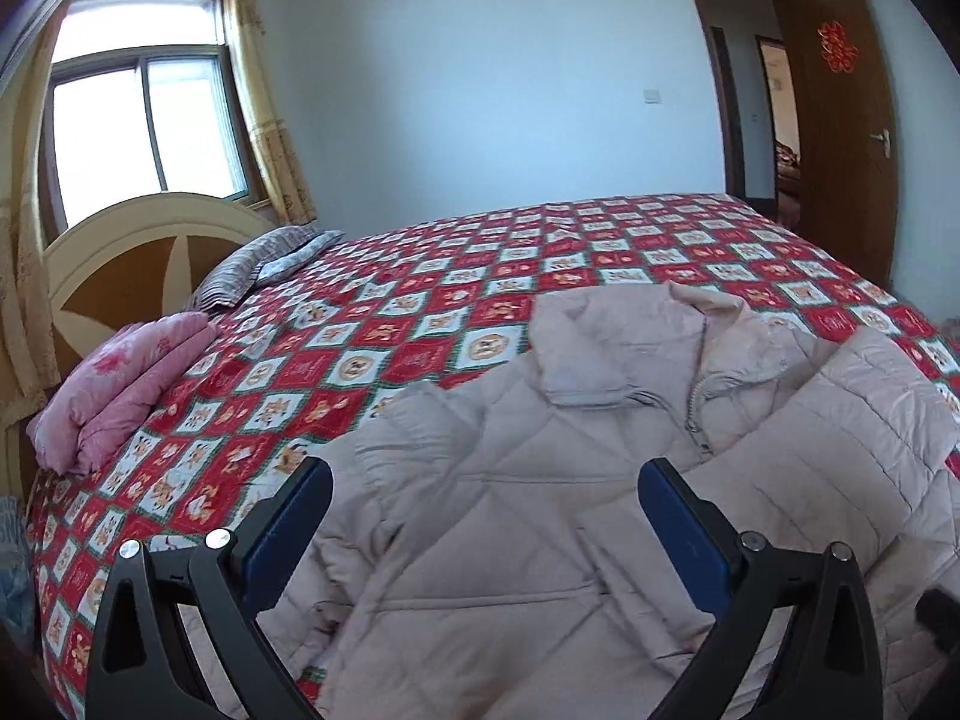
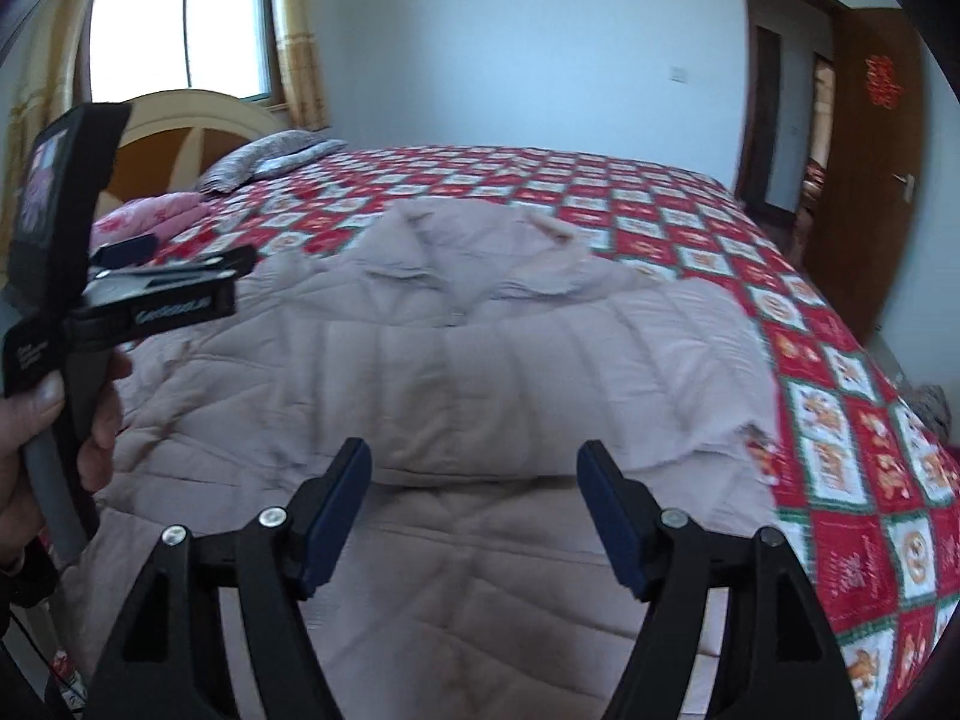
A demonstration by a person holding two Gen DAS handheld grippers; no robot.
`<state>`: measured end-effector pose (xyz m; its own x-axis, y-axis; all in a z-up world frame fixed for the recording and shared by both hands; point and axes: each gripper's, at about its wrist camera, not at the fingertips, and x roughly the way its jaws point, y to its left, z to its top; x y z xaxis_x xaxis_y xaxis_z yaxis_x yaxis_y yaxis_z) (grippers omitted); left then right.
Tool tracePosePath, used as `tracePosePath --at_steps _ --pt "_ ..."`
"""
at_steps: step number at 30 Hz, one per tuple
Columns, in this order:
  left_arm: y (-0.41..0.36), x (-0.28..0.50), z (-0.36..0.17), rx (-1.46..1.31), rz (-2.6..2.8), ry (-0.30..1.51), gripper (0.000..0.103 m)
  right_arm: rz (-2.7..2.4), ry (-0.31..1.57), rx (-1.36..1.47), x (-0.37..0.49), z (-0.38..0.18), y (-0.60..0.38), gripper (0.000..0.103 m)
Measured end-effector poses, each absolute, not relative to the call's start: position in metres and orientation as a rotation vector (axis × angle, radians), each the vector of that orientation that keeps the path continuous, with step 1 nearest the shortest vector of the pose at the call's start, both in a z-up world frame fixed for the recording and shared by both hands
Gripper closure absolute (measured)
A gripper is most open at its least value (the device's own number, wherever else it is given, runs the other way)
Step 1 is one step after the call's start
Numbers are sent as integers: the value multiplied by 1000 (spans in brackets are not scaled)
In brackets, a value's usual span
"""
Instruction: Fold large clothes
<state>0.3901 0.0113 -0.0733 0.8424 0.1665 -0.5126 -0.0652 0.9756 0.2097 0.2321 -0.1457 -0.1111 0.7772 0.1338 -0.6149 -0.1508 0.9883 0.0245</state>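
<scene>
A pale pink quilted puffer jacket (image 1: 600,450) (image 2: 450,360) lies on the bed, collar toward the far side, zipper up the front. One sleeve is folded across its chest in the right wrist view. My left gripper (image 1: 485,483) hovers over the jacket's near left part, jaws wide apart, nothing between the blue pads. My right gripper (image 2: 474,468) stands open above the folded sleeve's lower edge, with no cloth pinched. A hand at the left edge of the right wrist view holds the left gripper (image 2: 138,258), seen from the side.
The bed has a red, white and green patchwork cover (image 1: 456,294) (image 2: 840,438). A folded pink blanket (image 1: 120,384) and a grey striped pillow (image 1: 264,258) lie by the headboard at left. An open brown door (image 1: 840,120) stands at right, a window (image 1: 144,120) at far left.
</scene>
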Motion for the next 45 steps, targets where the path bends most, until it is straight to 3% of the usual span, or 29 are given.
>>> tracePosePath --at_steps 6,12,16,18,21,26,34,35,36,38,45 --pt "-41 405 -127 553 212 576 1 -66 654 122 256 -106 -228 29" --pt "16 413 -154 576 310 653 1 -140 588 204 290 -97 -270 29" --pt "29 416 -159 509 307 667 1 -44 662 175 327 -116 -255 44" --pt "34 418 -164 457 310 677 1 -37 740 153 342 -135 -245 56" --pt "45 424 -169 382 284 713 1 -51 833 129 354 -168 -243 56" --pt "59 440 -179 257 203 809 1 -68 814 93 350 -176 -242 56" --pt "58 438 -182 215 189 811 1 -135 827 29 342 -154 -226 55" --pt "58 437 -182 211 188 810 1 -118 797 51 334 -143 -221 52" --pt "59 437 -182 210 188 810 1 -100 765 51 326 -134 -213 41" --pt "59 437 -182 212 191 807 1 -44 711 16 315 -122 -189 29" --pt "61 437 -182 200 186 808 1 51 817 4 338 -177 -154 30"
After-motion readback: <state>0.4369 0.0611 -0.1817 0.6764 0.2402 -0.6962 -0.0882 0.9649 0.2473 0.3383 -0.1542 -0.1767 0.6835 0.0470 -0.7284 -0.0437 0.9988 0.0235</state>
